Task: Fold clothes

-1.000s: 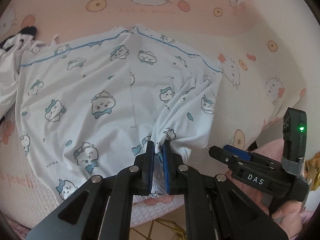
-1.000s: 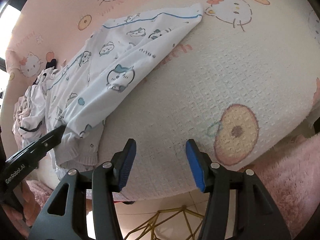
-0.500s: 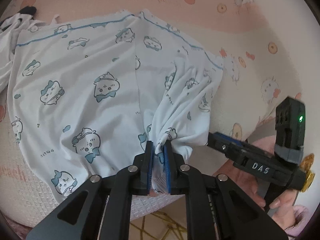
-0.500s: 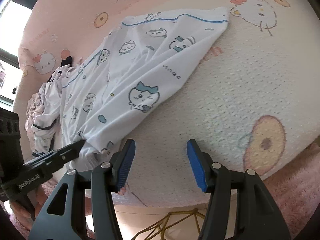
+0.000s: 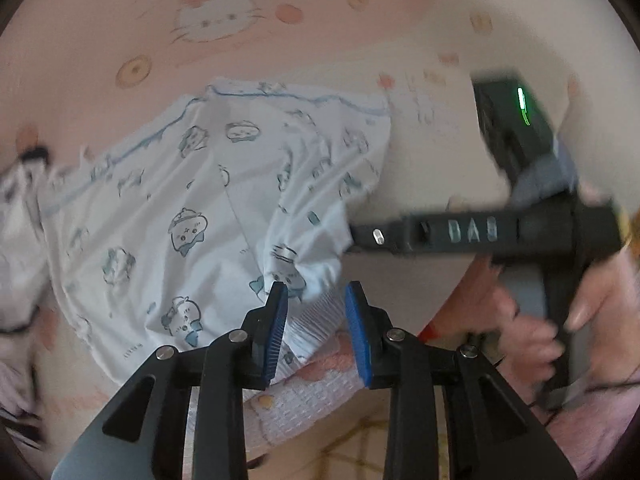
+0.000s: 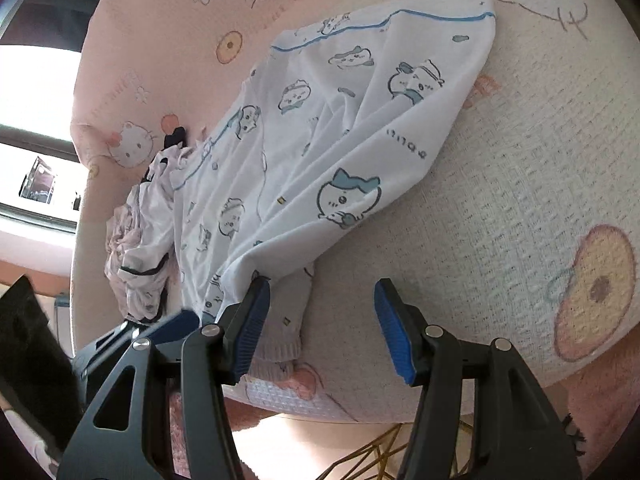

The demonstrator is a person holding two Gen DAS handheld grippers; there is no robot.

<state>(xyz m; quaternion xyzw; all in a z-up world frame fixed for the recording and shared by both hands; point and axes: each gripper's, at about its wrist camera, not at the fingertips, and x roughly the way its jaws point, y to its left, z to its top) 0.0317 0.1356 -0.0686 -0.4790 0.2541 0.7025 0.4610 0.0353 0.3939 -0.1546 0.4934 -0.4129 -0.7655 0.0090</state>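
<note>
Left gripper [image 5: 316,300] jaws had just been opening, ribbed cuff of white printed garment [image 6: 320,128] loose between them. Right gripper [image 6: 320,300] jaws apart, gripping nothing.

Both grippers are the same build: black plastic arms with silver screws and ribbed blue pads on the fingers [image 5: 276,328]. The right gripper [image 5: 472,232] has "DAS" stamped on its side, plus a green LED on its black box.
</note>
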